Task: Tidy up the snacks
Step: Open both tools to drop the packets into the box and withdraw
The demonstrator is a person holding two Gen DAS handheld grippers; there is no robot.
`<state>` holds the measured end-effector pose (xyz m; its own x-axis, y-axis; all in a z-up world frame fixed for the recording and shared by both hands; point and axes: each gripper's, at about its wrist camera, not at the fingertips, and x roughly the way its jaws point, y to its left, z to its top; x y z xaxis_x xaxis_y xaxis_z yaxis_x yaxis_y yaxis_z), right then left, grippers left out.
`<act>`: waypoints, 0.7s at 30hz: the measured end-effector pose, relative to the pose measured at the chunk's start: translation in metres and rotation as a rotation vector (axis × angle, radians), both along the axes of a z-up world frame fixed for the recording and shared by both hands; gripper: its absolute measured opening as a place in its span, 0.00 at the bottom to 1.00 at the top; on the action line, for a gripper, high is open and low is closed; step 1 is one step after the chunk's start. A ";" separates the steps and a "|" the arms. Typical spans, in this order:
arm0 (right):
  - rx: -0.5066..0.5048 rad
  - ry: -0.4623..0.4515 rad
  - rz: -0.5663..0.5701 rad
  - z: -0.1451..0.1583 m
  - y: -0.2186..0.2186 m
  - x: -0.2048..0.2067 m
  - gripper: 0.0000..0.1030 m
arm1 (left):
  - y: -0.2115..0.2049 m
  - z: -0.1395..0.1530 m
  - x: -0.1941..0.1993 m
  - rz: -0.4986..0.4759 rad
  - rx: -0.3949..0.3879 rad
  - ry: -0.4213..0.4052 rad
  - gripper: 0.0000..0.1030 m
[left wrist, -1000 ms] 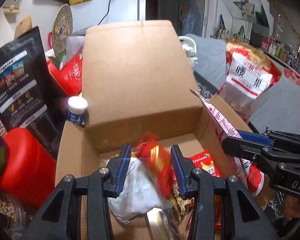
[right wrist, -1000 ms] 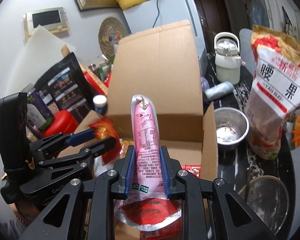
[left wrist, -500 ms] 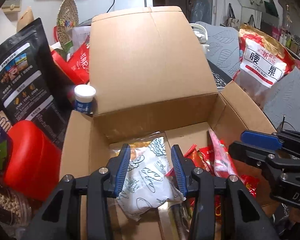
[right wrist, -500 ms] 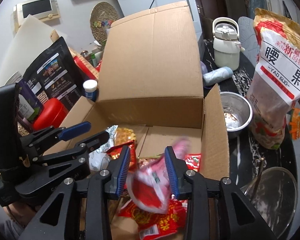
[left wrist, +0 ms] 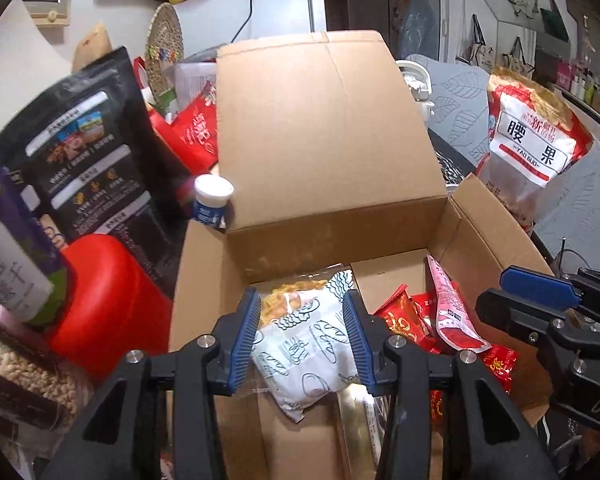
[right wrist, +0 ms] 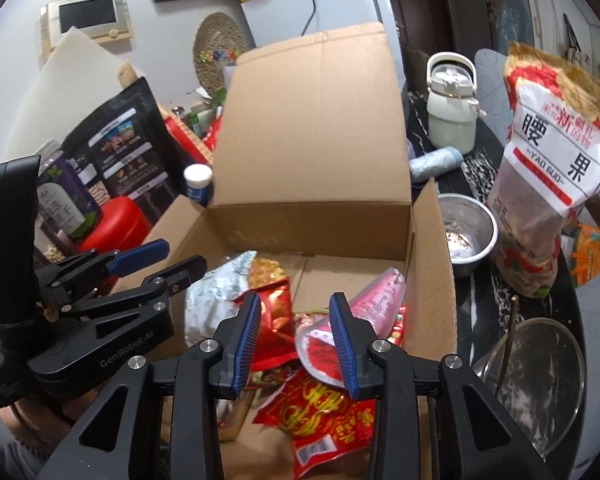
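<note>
An open cardboard box (left wrist: pixel 332 152) (right wrist: pixel 312 128) holds several snack packs. A white patterned pack (left wrist: pixel 308 348) lies in it, also seen in the right wrist view (right wrist: pixel 208 300). A pink pouch (left wrist: pixel 448 308) (right wrist: pixel 364 304) leans by the right wall, among red packs (right wrist: pixel 320 408). My left gripper (left wrist: pixel 304 336) is open and empty above the white pack. My right gripper (right wrist: pixel 296 336) is open and empty above the red packs and the pink pouch.
A large cashew bag (left wrist: pixel 532 148) (right wrist: pixel 552 160) stands right of the box. A black pouch (left wrist: pixel 88 152), a red container (left wrist: pixel 104 300) and a small white bottle (left wrist: pixel 212 200) stand to the left. A steel bowl (right wrist: pixel 464 232), a glass bowl (right wrist: pixel 540 380) and a white kettle (right wrist: pixel 452 104) are on the right.
My left gripper let go of a red pack and my right gripper let go of the pink pouch. Both packs now lie in the box. Both grippers stand open and pulled back.
</note>
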<state>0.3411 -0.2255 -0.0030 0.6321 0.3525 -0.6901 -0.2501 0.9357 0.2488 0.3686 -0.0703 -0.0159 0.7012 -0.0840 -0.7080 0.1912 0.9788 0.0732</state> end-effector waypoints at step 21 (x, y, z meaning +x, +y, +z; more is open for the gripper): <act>-0.023 -0.084 -0.005 0.036 0.008 -0.076 0.55 | 0.024 0.048 -0.083 0.027 -0.044 -0.098 0.41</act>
